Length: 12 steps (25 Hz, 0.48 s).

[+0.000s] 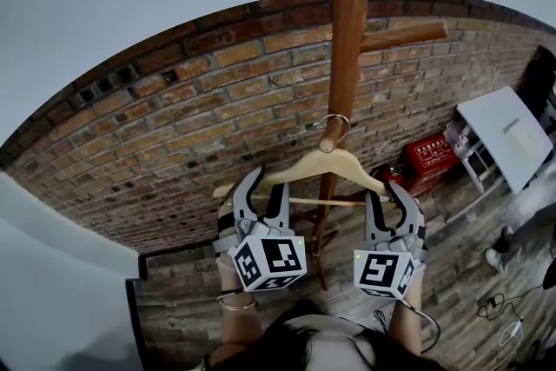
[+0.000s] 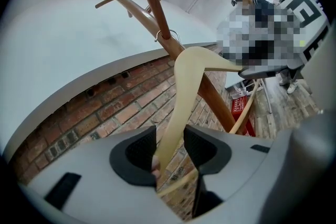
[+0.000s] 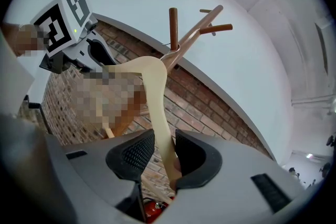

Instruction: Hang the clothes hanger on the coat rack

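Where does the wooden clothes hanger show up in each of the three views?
Head view: the clothes hanger sits at centre, just below the middle, with a gripper at each end.
Left gripper view: one arm of the clothes hanger rises from the jaws to centre.
Right gripper view: one arm rises from the jaws, slightly left of centre.
Shared landmark: the coat rack.

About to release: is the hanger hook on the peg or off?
On. The hook of the hanger encircles the peg in head and left gripper views.
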{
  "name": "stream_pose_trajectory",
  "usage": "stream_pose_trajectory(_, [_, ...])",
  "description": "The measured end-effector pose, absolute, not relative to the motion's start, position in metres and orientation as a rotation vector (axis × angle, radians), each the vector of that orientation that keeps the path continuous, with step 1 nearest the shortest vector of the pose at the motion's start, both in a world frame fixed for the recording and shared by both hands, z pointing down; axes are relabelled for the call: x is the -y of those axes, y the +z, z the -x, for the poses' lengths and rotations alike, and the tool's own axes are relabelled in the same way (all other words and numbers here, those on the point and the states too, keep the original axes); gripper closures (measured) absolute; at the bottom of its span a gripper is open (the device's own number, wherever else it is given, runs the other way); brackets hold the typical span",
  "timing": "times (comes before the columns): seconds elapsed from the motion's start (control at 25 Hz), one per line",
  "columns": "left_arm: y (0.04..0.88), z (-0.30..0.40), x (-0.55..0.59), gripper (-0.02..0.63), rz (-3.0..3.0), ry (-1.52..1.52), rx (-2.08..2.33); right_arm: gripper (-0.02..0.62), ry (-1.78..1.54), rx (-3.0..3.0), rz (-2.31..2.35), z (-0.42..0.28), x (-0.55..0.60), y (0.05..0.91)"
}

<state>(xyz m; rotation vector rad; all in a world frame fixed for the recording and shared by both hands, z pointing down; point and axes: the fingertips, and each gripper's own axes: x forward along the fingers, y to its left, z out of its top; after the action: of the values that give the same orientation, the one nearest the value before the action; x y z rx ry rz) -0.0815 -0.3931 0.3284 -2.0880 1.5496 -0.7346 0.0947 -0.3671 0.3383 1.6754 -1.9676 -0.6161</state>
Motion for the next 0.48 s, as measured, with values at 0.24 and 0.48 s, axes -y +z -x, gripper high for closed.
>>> stream_pose_trajectory(0.24, [0.334, 0.083, 0.387, 0.449, 2.077, -0.744, -1.521, 0.462, -0.586, 1.970, -1.681, -0.097, 0.360, 0.336])
stream_pose_trajectory(0.48, [0.330, 0.087, 0.377, 0.449, 2.081, -0.710, -1.543, 0.462, -0.592, 1.991, -1.679, -0.095, 0.353, 0.335])
